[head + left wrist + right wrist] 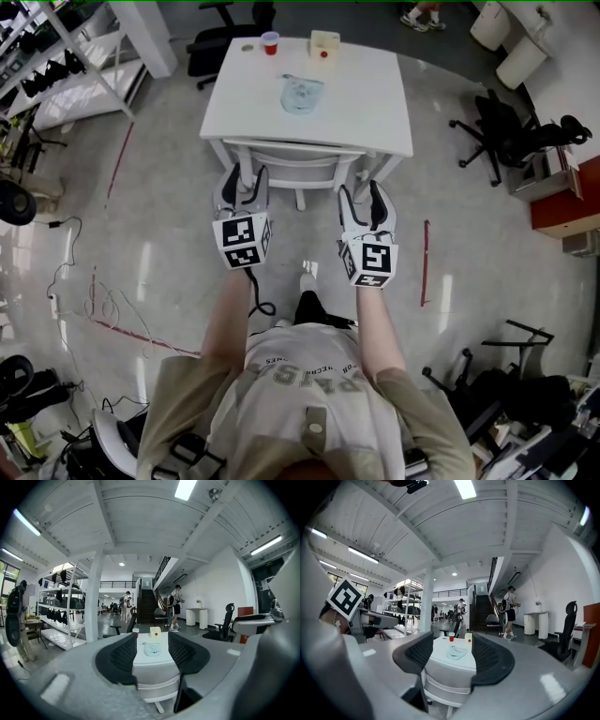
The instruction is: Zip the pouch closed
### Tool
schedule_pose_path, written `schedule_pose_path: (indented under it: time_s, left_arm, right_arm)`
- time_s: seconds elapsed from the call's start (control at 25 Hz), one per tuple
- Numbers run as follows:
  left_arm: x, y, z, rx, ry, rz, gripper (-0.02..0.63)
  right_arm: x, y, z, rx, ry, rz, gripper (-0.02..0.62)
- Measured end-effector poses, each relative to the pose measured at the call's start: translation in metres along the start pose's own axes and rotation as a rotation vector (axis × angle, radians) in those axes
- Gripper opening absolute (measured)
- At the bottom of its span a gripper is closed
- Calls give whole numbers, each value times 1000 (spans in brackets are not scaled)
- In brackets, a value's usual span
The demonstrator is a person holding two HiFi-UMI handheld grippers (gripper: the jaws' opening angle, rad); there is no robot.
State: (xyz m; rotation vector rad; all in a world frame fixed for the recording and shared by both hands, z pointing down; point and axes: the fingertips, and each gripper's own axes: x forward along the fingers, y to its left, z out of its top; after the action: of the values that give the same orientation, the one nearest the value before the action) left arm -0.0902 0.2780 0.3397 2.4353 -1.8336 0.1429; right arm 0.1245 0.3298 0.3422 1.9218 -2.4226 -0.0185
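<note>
- The person is standing on the floor short of the near edge of the table, both bare forearms reaching forward from the body and roughly parallel.
- The left gripper is hanging in the air level with the right gripper, the two well apart, their marker cubes facing up and their jaws pointing at the table.
- In the left gripper view, the left gripper is holding its jaws wide apart with nothing between them; only the distant table is showing in the gap.
- In the right gripper view, the right gripper is likewise gaping wide and gripping nothing.
- The pouch is lying flat near the middle of the table, untouched and far from both grippers.
- A red cup and a small box are standing at the table's far edge, beyond the pouch.
- A white chair is sitting tucked under the near edge, just ahead of the grippers.
</note>
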Motion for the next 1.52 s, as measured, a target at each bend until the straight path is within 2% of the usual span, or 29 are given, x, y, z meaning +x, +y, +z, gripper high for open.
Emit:
schedule_pose_path:
  time_s: [0.36, 0.56, 0.8, 1.0, 1.52]
  left_arm:
    - [81, -11, 37, 13, -40, 53, 215]
    - [101, -4, 28, 19, -13, 68, 215]
    - [127, 16, 10, 10, 28, 89, 215]
    - [161, 31, 1, -17, 42, 62, 215]
    - [292, 84, 19, 21, 66, -15, 215]
  right_arm:
    - [84, -60, 30, -18, -44, 49, 233]
    - [110, -70, 24, -5, -38, 62, 233]
    - [139, -71, -4, 10, 14, 69, 233]
    - [169, -74, -16, 4, 24, 53, 233]
    - [293, -94, -17, 25, 43, -36, 233]
